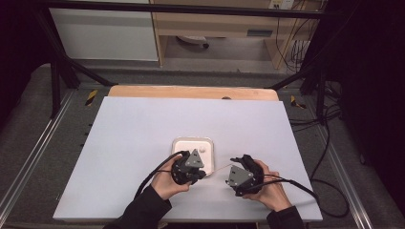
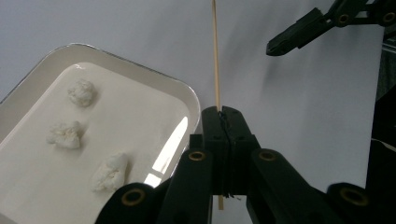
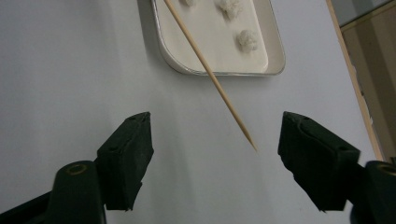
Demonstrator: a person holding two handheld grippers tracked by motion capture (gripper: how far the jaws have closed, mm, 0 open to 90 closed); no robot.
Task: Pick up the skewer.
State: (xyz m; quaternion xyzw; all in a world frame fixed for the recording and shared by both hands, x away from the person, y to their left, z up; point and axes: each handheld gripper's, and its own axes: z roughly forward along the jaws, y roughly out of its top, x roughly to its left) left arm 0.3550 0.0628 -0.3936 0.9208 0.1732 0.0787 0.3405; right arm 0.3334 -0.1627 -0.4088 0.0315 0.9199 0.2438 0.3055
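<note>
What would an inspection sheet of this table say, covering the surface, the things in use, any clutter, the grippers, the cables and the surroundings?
Surface: white tabletop with a wooden strip along its far edge.
Job's things: thin wooden skewer; white tray holding three white lumps.
Clutter: nothing seen.
Grippers: left gripper shut on the skewer; right gripper open, jaws apart with the skewer's tip between them, untouched.
Cables: black cable trails from each gripper toward the person.
Surroundings: black frame bars, grey floor, wooden furniture beyond.

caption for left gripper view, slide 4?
Left gripper clamps a wooden skewer beside a white tray holding three white lumps.
</note>
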